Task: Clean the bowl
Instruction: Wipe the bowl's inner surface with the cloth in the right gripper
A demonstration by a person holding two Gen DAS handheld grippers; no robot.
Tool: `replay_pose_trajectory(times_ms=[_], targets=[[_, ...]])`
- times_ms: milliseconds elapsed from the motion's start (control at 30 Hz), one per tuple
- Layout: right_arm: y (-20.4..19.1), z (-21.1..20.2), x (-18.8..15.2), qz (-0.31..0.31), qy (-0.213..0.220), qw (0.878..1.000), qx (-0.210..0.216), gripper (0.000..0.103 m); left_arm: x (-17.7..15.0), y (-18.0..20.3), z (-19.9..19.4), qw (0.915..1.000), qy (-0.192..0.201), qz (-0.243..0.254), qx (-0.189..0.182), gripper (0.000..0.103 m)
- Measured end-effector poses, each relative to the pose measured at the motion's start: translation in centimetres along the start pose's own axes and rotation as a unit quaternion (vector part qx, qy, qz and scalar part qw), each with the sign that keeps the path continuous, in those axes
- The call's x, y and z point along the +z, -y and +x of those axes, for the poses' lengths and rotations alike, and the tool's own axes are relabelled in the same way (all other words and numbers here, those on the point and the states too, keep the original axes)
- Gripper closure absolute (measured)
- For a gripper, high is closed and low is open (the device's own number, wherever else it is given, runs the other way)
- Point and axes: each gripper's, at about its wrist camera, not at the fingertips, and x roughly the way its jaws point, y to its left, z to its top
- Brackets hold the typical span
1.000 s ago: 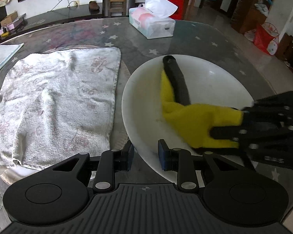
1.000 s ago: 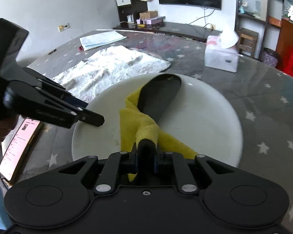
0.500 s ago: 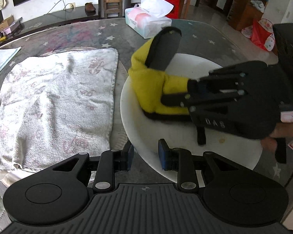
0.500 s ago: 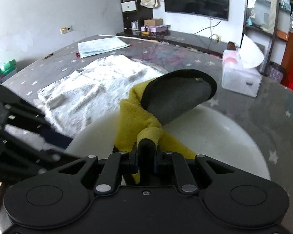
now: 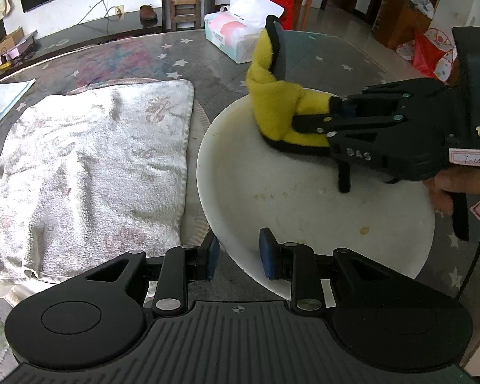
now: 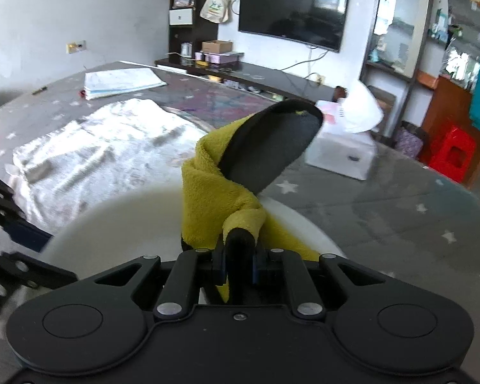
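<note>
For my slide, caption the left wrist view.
Left gripper straddles the white round bowl's rim while the right gripper wipes its far side with a yellow-and-black cloth.

Bowl (image 5: 304,211) near half unobstructed; right gripper (image 5: 334,108) and cloth (image 5: 278,102) block its far rim. Towel (image 5: 89,172) borders left, tissue box (image 5: 233,35) beyond.

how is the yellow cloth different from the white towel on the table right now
The yellow cloth is small, bunched and pinched in the right claw over the bowl; the white towel is larger and lies spread flat on the table, untouched. The cloth has a dark backing; the towel shows faded print. Both are fabric.
</note>
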Motion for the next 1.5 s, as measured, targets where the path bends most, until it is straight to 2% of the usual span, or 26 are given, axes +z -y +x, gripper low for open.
replay_pose_trajectory(times_ms=[333,633,967,1500], targets=[[1.6,-1.6,-1.2,-0.013,-0.017,0.999,-0.032,0.089,0.0,0.0,0.0,1.0,0.001,-0.005,0.004,0.074],[1.6,-3.6,-2.5,-0.031,-0.037,0.998,-0.034,0.089,-0.1,0.1,0.1,0.9999,0.003,-0.011,0.009,0.074],[1.0,-5.7,-3.5,-0.025,-0.061,0.998,-0.007,0.088,-0.1,0.1,0.2,0.9997,0.005,-0.022,0.013,0.073],[-0.3,-8.0,-4.7,0.039,-0.085,0.992,0.08,0.088,-0.6,0.4,-2.1,0.9989,0.026,-0.024,0.03,0.073]])
